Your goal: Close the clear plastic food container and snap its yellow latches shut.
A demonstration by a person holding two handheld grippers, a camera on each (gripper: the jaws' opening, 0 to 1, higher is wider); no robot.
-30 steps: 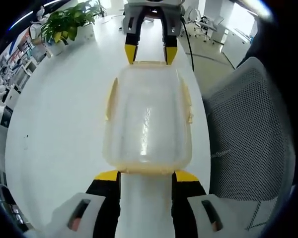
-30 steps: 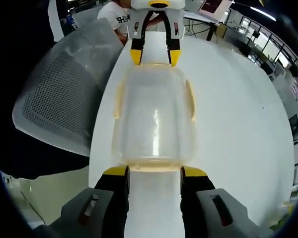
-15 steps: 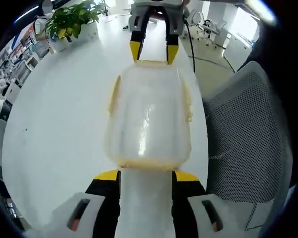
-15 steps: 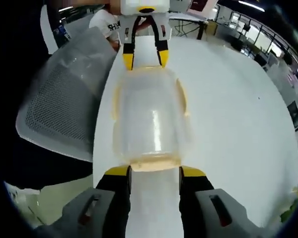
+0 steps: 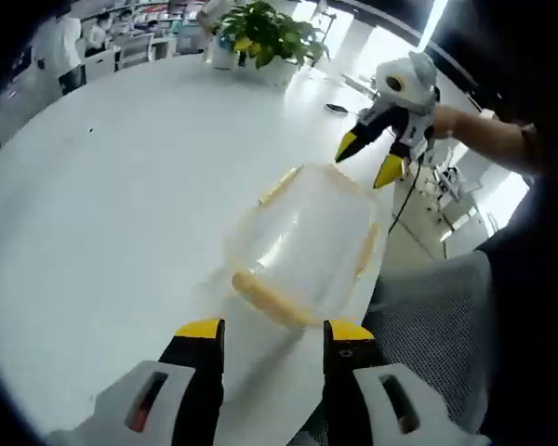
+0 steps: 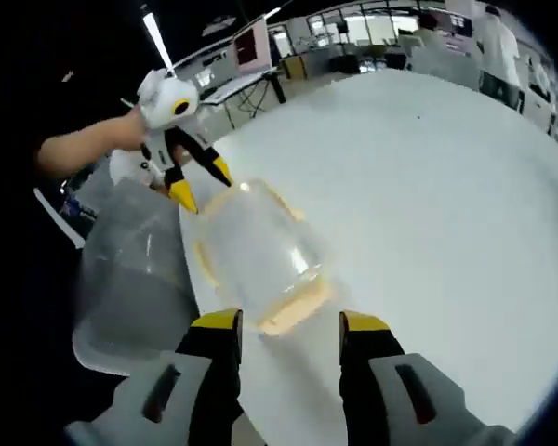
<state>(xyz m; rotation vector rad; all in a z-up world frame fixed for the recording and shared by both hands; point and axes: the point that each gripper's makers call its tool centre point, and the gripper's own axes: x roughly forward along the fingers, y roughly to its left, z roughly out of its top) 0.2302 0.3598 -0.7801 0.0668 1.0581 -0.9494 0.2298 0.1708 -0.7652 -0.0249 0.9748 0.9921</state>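
Near the edge of a white round table, a clear plastic food container lies closed between two grippers; the left gripper, jaws spread and holding nothing, sits just short of the container's near yellow latch; the right gripper, also released, hangs just off the opposite end. The container's long axis runs diagonally from one gripper toward the other, with yellow latches along its sides. A mesh chair crowds the table edge; broad bare tabletop stretches away toward a potted plant.
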